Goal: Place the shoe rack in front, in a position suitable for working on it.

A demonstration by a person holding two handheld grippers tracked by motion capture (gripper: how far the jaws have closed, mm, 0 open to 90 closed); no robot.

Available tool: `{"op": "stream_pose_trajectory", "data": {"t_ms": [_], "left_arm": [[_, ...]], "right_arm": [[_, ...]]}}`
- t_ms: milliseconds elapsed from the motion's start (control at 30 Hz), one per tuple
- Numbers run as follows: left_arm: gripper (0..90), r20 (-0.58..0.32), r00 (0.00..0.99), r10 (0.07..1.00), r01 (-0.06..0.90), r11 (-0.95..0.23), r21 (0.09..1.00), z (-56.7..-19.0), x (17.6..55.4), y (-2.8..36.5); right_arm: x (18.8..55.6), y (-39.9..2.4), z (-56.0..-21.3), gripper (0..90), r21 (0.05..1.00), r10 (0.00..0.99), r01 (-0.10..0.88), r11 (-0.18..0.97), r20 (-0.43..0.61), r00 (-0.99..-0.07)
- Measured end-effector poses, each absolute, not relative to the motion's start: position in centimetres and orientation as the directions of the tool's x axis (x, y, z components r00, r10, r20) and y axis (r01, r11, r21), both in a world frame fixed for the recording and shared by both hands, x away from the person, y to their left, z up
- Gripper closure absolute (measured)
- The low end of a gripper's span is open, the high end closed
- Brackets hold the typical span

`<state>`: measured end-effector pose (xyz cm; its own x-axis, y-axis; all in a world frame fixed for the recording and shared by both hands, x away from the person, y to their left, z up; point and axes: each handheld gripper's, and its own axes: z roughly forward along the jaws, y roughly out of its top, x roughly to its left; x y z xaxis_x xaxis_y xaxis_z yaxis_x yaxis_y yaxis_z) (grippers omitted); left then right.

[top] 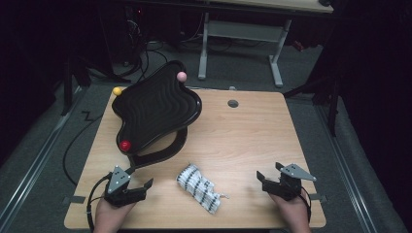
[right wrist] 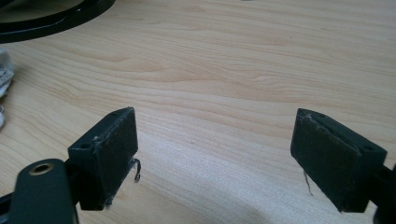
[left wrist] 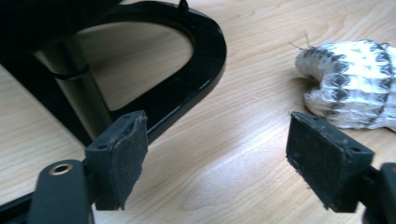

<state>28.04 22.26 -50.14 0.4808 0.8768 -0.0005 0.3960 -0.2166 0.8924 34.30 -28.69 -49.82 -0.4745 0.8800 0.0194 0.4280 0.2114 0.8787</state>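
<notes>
Near the front edge of the bench, about halfway along: a small rolled white cloth with black marks, lying flat on the wood. Loose threads at one end. Nothing touching it.

At the front left corner: left gripper, held in a hand, jaws spread wide, nothing between them. Pointing toward the cloth, near it but apart. In the left gripper view, same cloth up at the right, past the right jaw, and bare wood between the two jaws.

At the front right corner: right gripper, also held in a hand, jaws spread wide, nothing between them. Pointing left across the bench, well apart from the cloth. In the right gripper view, bare wood between the jaws, and a bit of the cloth at the far left edge.

At the back left part of the bench: a big black wavy tray on a black stand, tilted. Nothing lying inside the tray. On its rim, three little balls: a red ball at the front, a yellow ball at the left, a pink ball at the back. Curved foot of the stand close to the left gripper.
</notes>
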Motion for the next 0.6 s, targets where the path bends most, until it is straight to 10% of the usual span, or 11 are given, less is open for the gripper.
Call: {"op": "stream_pose_trajectory", "data": {"t_ms": [600], "left_arm": [[15.9,-0.017,0.493,0.870,0.387,-0.202,0.900,-49.80,28.36,22.16]], "right_arm": [[33.85,-28.12,-49.19,5.4,0.883,0.873,0.420,0.208,0.025,-0.487]]}}
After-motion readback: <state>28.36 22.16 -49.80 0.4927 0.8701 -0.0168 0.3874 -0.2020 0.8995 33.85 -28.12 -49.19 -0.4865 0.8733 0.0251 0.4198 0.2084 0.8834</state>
